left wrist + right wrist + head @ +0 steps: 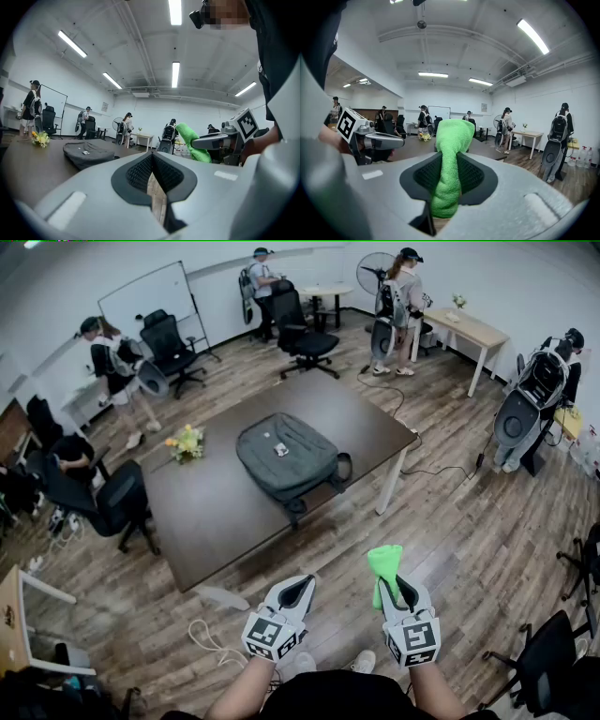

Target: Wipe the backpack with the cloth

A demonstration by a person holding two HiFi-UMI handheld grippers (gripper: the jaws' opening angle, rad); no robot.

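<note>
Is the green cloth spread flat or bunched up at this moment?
Bunched up: the cloth is squeezed into a narrow roll between the jaws of the right claw, its end sticking out beyond them.

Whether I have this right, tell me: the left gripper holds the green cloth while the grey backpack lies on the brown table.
Wrong gripper: the right gripper holds the green cloth, as the right gripper view shows. The grey backpack does lie on the brown table.

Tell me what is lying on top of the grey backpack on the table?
A small pale tag or card lies on the backpack, too small to identify. Whatever is under the bag is hidden against the table.
</note>
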